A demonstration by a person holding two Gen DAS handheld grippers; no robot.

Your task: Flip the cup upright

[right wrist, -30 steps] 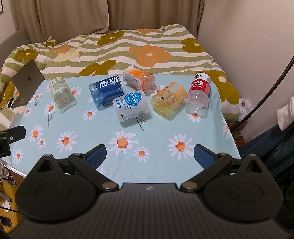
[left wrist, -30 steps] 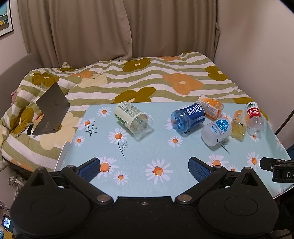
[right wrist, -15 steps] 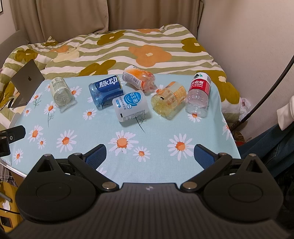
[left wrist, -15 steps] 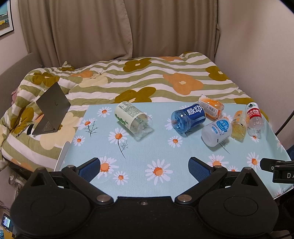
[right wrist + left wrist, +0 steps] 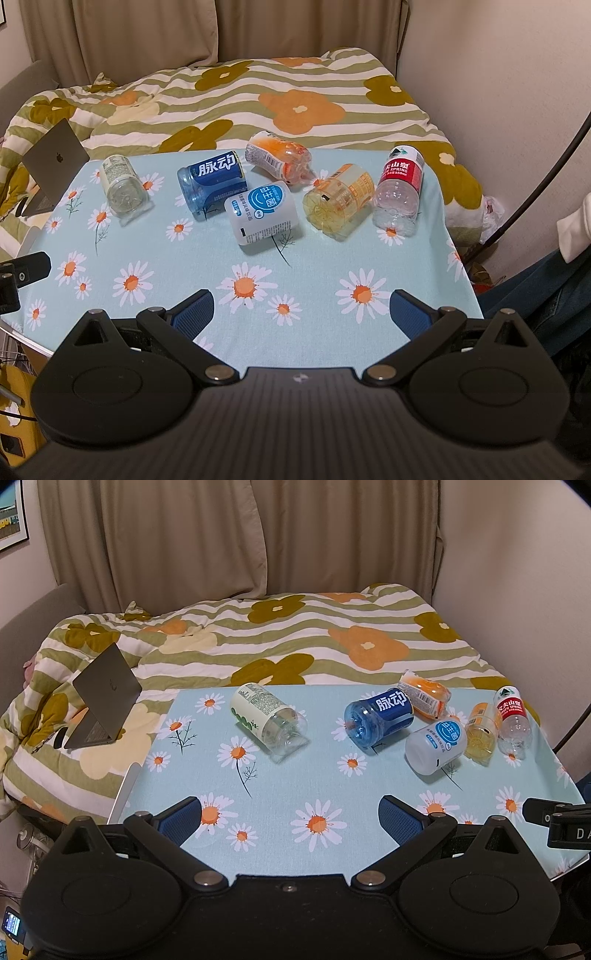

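Observation:
Several cut-bottle cups lie on their sides on the daisy tablecloth (image 5: 295, 775). A clear green-labelled cup (image 5: 266, 719) (image 5: 122, 184) lies at the left. A blue cup (image 5: 378, 716) (image 5: 212, 184), a white cup (image 5: 436, 746) (image 5: 264, 214), an orange cup (image 5: 424, 693) (image 5: 280, 158), a yellow cup (image 5: 480, 734) (image 5: 340, 199) and a red-labelled cup (image 5: 511, 716) (image 5: 399, 188) lie clustered at the right. My left gripper (image 5: 290, 816) is open and empty over the near table edge. My right gripper (image 5: 301, 310) is open and empty, near the front edge.
A bed with a flowered striped quilt (image 5: 295, 635) lies behind the table. An open laptop (image 5: 103, 698) (image 5: 51, 162) sits on it at the left. A wall (image 5: 498, 92) and a black cable (image 5: 535, 184) are at the right.

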